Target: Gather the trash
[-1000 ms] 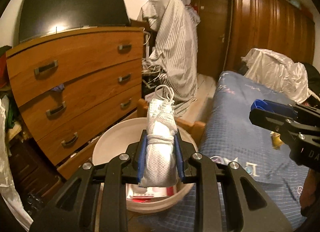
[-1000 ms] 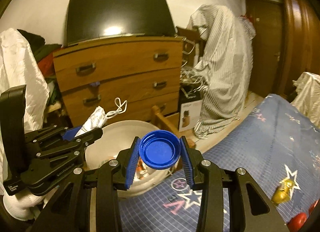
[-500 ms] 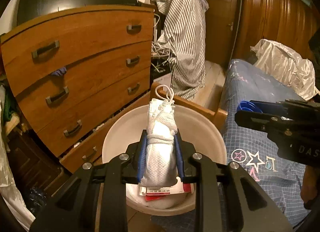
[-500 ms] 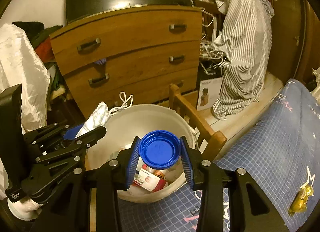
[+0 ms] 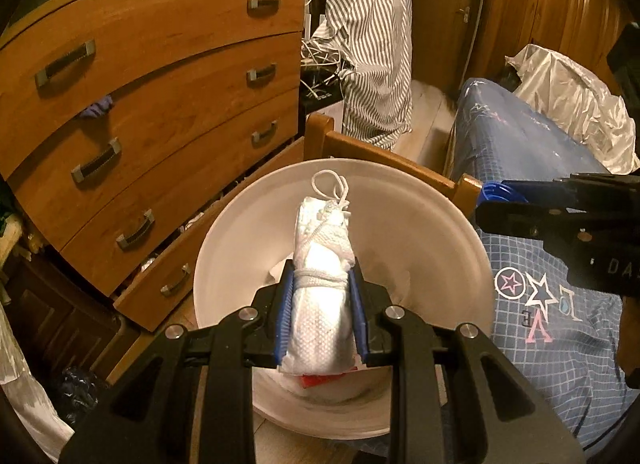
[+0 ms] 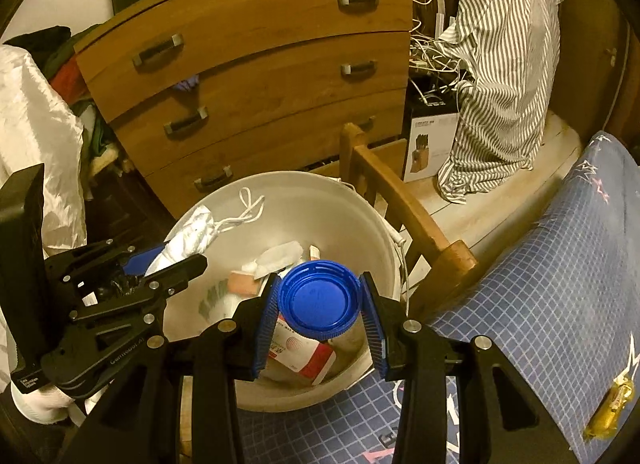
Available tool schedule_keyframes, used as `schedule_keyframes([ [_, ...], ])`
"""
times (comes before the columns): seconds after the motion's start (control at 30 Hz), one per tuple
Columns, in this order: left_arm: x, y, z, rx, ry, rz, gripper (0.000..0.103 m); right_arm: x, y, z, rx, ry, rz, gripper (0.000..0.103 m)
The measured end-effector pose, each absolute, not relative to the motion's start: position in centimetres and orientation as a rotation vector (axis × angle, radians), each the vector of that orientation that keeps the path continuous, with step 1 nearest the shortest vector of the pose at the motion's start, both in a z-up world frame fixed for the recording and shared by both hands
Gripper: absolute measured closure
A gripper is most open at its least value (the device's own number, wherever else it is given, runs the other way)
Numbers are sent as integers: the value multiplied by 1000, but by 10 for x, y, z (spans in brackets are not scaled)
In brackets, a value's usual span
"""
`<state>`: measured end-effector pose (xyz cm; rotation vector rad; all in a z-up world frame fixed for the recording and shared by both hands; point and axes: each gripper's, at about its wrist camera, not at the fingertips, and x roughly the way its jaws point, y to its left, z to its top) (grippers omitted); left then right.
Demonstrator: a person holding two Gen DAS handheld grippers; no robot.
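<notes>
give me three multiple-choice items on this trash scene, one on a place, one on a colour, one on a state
1. Where is the bucket?
A. on the bed
B. in front of the dresser
C. inside a drawer

2. What colour is the lid in the right gripper?
A. red
B. white
C. blue

3. What is the state of the left gripper?
A. shut on the white bundle
B. open and empty
C. shut on a bottle

Answers: 1 B, the bucket sits below the drawers; 2 C, the lid between the fingers is blue; 3 A, both fingers press the bundle's sides.
</notes>
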<state>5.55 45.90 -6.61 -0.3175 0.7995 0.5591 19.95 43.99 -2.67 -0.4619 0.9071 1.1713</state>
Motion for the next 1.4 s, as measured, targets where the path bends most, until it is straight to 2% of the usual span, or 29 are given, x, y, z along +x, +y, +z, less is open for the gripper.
schedule_keyframes([
  [0.43, 58, 466, -66, -333, 789, 571, 78, 200, 446, -27, -471, 898, 1181, 62],
  [0.47, 59, 467, -67, -332, 794, 580, 74, 200, 447, -27, -472, 895, 1178, 59],
  [0.5, 59, 469, -68, -332, 800, 598, 70, 201, 446, -27, -467, 890, 1177, 44],
  [0.53, 58, 471, -68, -336, 795, 610, 61, 201, 446, -27, -459, 884, 1177, 40],
  [0.93, 52, 471, -63, -351, 764, 628, 60, 203, 433, -18, -421, 867, 1195, 39],
  [1.0, 47, 468, -60, -361, 744, 630, 52, 201, 425, -16, -405, 863, 1196, 39],
  [1.07, 39, 466, -55, -376, 711, 636, 35, 200, 416, -14, -381, 858, 1204, 39],
  [1.2, 23, 454, -42, -365, 649, 685, 21, 191, 393, -8, -336, 821, 1225, 39],
  [1.27, 8, 442, -30, -344, 580, 704, 10, 184, 378, -2, -317, 787, 1231, 35],
  [1.3, 1, 437, -24, -329, 552, 719, 7, 179, 369, 0, -311, 763, 1229, 34],
  [1.4, -20, 414, -8, -291, 467, 760, 6, 161, 337, 11, -287, 695, 1234, 31],
])
